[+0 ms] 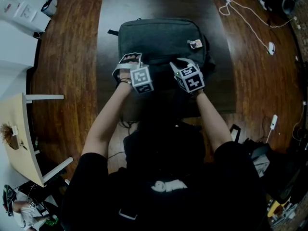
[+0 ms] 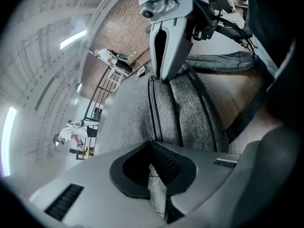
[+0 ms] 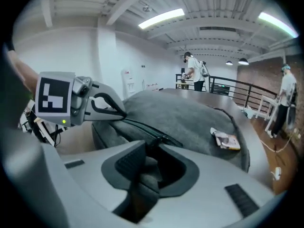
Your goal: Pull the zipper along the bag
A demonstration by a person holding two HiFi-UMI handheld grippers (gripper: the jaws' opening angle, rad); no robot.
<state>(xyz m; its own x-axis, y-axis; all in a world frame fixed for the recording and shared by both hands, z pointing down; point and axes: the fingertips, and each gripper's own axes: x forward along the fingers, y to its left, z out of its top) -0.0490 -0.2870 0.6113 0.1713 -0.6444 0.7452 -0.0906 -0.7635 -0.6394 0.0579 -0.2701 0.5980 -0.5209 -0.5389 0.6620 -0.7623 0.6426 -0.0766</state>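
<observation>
I have the left gripper [image 2: 153, 167] clenched on bag [image 1: 163, 37] fabric mid-desk; the right gripper [image 3: 142, 167] is released beside the zipper [image 3: 142, 129].

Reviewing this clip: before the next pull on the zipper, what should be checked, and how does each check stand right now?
1. The left gripper anchors the bag: ok, its jaws are closed on a fold of the fabric.
2. The right gripper grips the zipper pull: not ok, its jaws stand apart, with the pull just beyond them and only fabric between.
3. The zipper track is in sight between the grippers: ok.
4. The tag is clear of the track: ok, it lies off to the side.
5. How far the zipper is already closed: cannot tell.
</observation>
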